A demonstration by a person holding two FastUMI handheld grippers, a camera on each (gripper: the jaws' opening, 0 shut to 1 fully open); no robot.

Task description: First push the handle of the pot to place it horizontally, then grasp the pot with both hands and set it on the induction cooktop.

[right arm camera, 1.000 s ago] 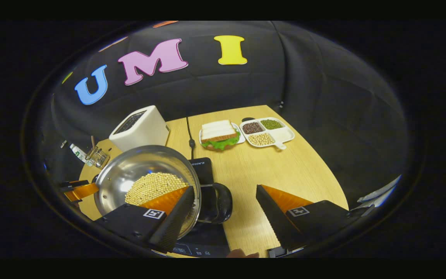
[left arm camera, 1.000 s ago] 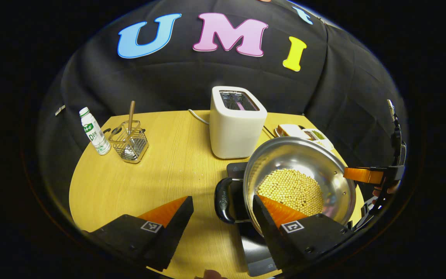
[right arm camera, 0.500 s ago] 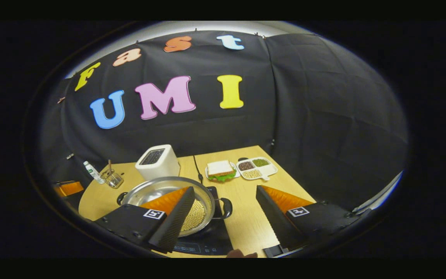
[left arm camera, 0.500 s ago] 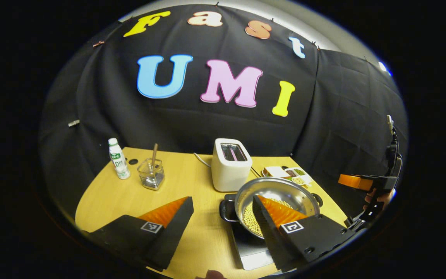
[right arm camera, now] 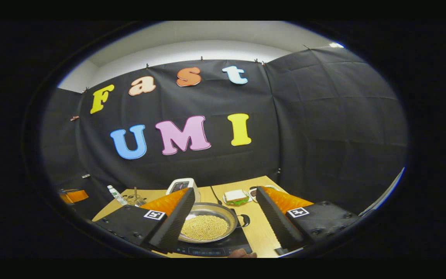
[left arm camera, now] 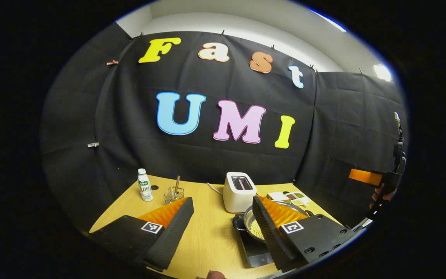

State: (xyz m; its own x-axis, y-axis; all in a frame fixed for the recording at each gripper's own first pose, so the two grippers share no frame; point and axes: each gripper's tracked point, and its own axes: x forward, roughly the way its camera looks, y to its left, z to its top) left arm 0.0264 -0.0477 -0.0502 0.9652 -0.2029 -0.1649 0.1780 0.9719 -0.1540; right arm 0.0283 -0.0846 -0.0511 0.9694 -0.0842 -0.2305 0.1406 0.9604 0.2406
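A steel pot (right arm camera: 207, 224) holding pale yellow beans sits on the black induction cooktop (right arm camera: 223, 248), with one black handle (right arm camera: 244, 220) pointing right. In the left gripper view the pot (left arm camera: 251, 228) and cooktop (left arm camera: 257, 251) lie low, partly behind my right-hand finger. My left gripper (left arm camera: 222, 199) is open and empty, high above the table and back from the pot. My right gripper (right arm camera: 225, 190) is likewise open, empty and well above the pot. A finger of the right gripper (left arm camera: 364, 177) and the hand holding it (left arm camera: 381, 192) show at the far right.
A white toaster (left arm camera: 238, 192) stands behind the pot on the wooden table (left arm camera: 203, 240). A small bottle (left arm camera: 144, 185) and a wire utensil holder (left arm camera: 173, 194) stand at the back left. A sandwich plate (right arm camera: 235, 196) and a divided tray (right arm camera: 253, 192) lie at the back right.
Both grippers have lifted up and drawn back from the pot, so it looks smaller and lower in both views. The pot stays on the cooktop.
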